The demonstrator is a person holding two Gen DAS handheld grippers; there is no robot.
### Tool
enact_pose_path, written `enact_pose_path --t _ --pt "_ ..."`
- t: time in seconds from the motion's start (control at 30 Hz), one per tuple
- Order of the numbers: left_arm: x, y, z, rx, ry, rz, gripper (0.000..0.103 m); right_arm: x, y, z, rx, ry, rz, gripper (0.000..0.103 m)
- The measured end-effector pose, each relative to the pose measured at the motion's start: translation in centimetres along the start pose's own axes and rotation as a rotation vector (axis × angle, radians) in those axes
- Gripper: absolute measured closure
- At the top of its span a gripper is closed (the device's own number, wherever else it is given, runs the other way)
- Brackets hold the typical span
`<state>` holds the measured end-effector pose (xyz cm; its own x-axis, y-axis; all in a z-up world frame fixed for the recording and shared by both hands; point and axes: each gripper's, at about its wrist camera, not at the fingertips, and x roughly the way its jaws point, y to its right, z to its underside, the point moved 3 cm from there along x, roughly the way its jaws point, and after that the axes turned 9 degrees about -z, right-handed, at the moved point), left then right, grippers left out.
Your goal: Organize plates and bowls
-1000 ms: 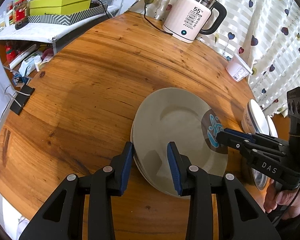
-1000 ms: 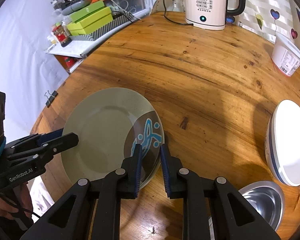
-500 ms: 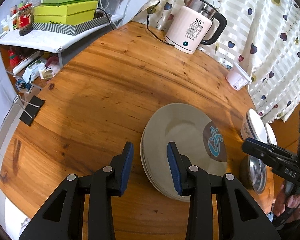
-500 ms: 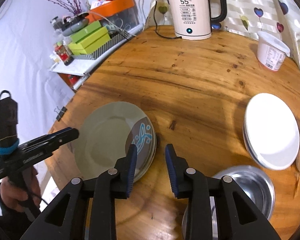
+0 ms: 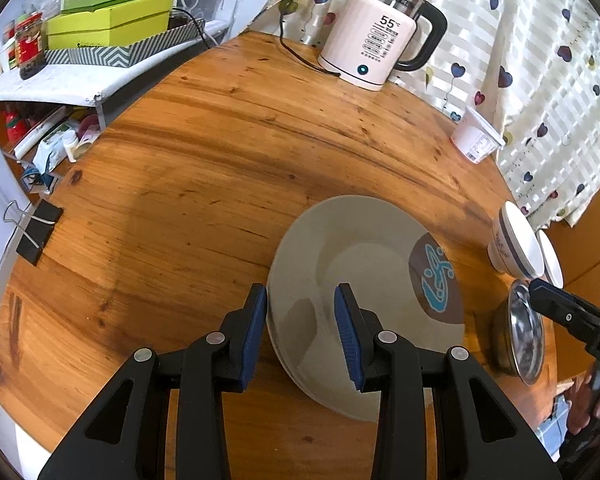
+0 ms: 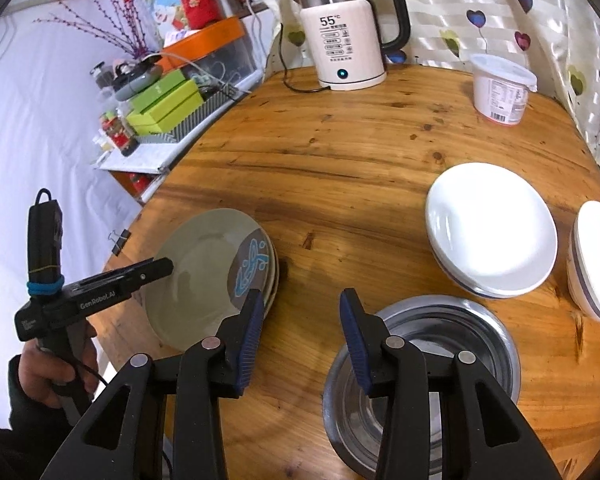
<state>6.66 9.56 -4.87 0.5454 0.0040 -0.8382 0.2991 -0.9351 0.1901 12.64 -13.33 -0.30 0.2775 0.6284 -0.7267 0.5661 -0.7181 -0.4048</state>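
Note:
A stack of grey plates (image 5: 364,292) with a blue motif lies on the round wooden table (image 5: 204,184); it also shows in the right wrist view (image 6: 216,272). My left gripper (image 5: 300,320) is open and empty, hovering over the stack's near left rim. My right gripper (image 6: 300,320) is open and empty, above bare table between the grey plates and a steel bowl (image 6: 428,364). White bowls (image 6: 492,228) and a further white bowl (image 6: 596,260) stand to the right. The steel bowl (image 5: 520,336) and white bowls (image 5: 516,244) show at the left view's right edge.
A white electric kettle (image 6: 348,40) with its cord stands at the table's far edge. A white tub (image 6: 500,88) stands at the far right by the heart-print curtain. A shelf with green boxes (image 5: 108,20) is to the left. A binder clip (image 5: 36,232) sits on the left table edge.
My right gripper has opened wider and drawn back to the right, off the plates' rim toward the steel bowl. My left gripper has lifted slightly and stays open over the stack.

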Motion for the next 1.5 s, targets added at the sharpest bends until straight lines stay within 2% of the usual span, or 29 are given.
enact_pose_path --t 0.47,0.73,1.13,1.5 --pt "-0.3 0.6 0.4 0.027 -0.001 -0.044 0.067 -1.1 0.5 0.4 0.021 0.026 0.0 0.064" --pt "-2.5 0.8 -0.2 0.027 0.062 -0.05 0.067 -3.6 1.4 0.8 0.036 0.075 0.017 0.064" --pt "-3.7 6.9 -0.7 0.159 0.078 0.059 0.067 -7.4 4.9 2.2 0.124 0.141 0.079 0.064" --pt "-3.1 11.2 -1.1 0.23 0.064 0.11 0.067 -9.1 7.7 2.8 0.188 0.168 0.122 0.064"
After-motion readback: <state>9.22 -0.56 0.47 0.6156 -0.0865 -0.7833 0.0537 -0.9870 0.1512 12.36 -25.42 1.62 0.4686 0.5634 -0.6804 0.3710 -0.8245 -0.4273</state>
